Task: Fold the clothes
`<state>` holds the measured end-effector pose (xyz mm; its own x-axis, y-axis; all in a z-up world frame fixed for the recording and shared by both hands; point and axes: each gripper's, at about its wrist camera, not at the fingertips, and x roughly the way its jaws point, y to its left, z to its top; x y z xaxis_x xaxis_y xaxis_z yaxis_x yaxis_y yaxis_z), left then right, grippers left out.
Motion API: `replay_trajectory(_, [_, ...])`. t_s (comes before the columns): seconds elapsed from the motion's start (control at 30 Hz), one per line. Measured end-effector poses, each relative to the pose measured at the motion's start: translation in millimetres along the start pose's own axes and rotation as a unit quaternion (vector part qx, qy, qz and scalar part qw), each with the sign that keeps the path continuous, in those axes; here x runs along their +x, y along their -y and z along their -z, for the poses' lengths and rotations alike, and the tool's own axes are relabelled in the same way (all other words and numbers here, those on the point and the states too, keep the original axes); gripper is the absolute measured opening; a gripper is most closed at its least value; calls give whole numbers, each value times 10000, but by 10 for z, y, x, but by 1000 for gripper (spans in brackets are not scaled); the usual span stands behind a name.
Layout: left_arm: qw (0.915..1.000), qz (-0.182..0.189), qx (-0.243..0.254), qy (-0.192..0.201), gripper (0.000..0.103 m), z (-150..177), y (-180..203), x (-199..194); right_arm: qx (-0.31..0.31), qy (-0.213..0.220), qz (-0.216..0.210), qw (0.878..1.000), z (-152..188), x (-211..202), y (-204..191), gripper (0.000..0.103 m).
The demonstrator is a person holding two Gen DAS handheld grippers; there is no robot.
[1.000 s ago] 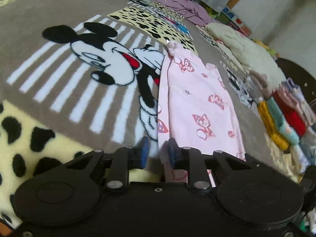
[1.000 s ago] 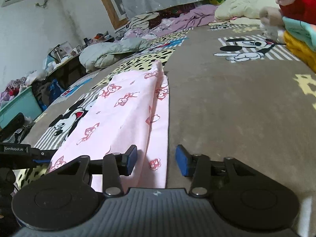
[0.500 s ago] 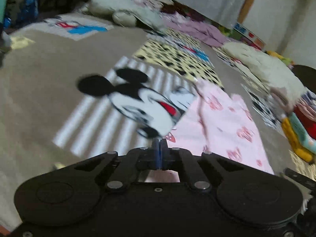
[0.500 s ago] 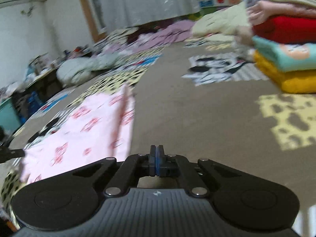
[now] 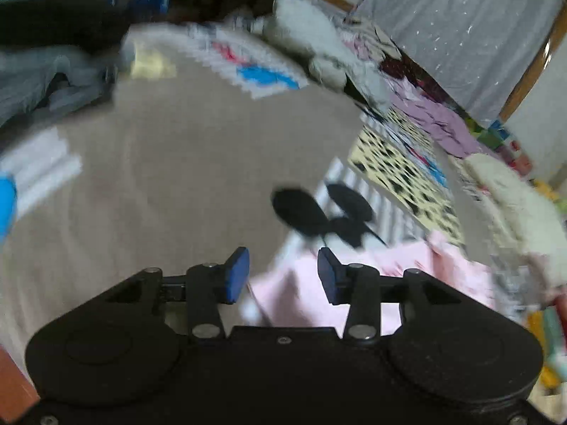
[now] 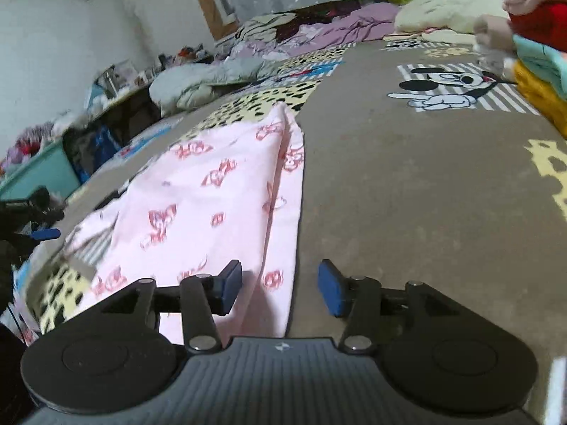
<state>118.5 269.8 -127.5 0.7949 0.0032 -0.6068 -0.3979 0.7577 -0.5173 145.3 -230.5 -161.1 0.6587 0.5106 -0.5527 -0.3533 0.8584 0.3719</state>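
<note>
A pink garment with red cartoon prints (image 6: 212, 194) lies flat on the brown cartoon-mouse blanket (image 6: 407, 184), folded lengthwise into a long strip. My right gripper (image 6: 280, 287) is open just above the garment's near end, with the right edge of the cloth between its blue pads. The left wrist view is blurred; the same pink garment (image 5: 308, 294) shows low in it. My left gripper (image 5: 281, 274) is open over the garment's near left corner and holds nothing.
A stack of folded clothes (image 6: 538, 56), red, teal and yellow, stands at the right edge. Crumpled bedding (image 6: 212, 78) and purple cloth (image 6: 347, 32) lie at the far side. A teal bin (image 6: 39, 173) and clutter sit beyond the blanket's left edge.
Both grippers were shut half a second ago and are open now. The left camera has swung up and left, blurring the view. The pink garment lies down on the blanket again.
</note>
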Motion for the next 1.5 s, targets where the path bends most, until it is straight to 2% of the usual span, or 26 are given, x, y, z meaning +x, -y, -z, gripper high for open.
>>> replay_trajectory(0.07, [9986,191,-296,-387,40,99,-49,9,83,-14,-10,10000,8,-22,13,44])
replay_trajectory(0.1, [9979,144,-363,-526,39,154,-42,30,183,-9,-32,9998,7,-33,38,41])
replay_trajectory(0.2, [9985,-48,-259,-486,37,271,55,78,403,28,-58,9992,2,-27,98,40])
replay_trajectory(0.27, [9993,-162,-31,-345,25,292,157,114,362,58,-26,9993,10,-4,67,40])
replay_trajectory(0.3, [9994,-204,71,-273,11,294,198,140,338,70,-12,9994,14,9,55,40])
replay_trajectory(0.33, [9995,-205,144,-200,6,277,213,187,321,82,2,9995,19,20,43,40])
replay_trajectory(0.43, [9982,-251,513,164,5,150,248,267,252,103,35,9996,24,45,20,40])
replay_trajectory(0.6, [9900,-243,1092,861,5,-171,324,235,8,124,121,9998,43,64,-32,40])
replay_trajectory(0.73, [9879,-278,985,1165,5,-450,152,243,-50,146,128,9998,42,74,-37,40])
replay_trajectory(0.87, [9878,-393,786,1285,5,-678,-37,351,-122,166,169,9996,44,90,-58,40])
replay_trajectory(1.03, [9879,-495,772,1253,5,-900,-162,541,-217,163,220,9994,43,101,-84,40])
replay_trajectory(1.13, [9884,-754,849,1004,5,-941,-169,690,-317,116,249,9991,24,104,-105,39])
replay_trajectory(1.2, [9884,-954,883,785,7,-944,-177,797,-407,92,274,9988,17,111,-121,36])
replay_trajectory(1.23, [9887,-1036,846,673,21,-921,-192,842,-456,72,278,9985,13,114,-137,27])
replay_trajectory(1.27, [9888,-1118,810,561,25,-897,-207,888,-511,43,276,9983,3,114,-153,20])
replay_trajectory(1.3, [9888,-1199,773,448,26,-874,-222,933,-556,-9,235,9982,-13,119,-170,9])
replay_trajectory(1.33, [9887,-1251,739,370,29,-857,-231,961,-648,-73,253,9976,-26,121,-211,5])
replay_trajectory(1.37, [9892,-1226,713,379,33,-858,-224,944,-793,-121,330,9962,-37,125,-250,5])
replay_trajectory(1.4, [9896,-1202,688,389,46,-859,-218,926,-907,-164,368,9951,-53,126,-277,4])
replay_trajectory(1.5, [9910,-1151,568,385,48,-849,-230,895,-1093,-237,455,9927,-118,111,-330,4])
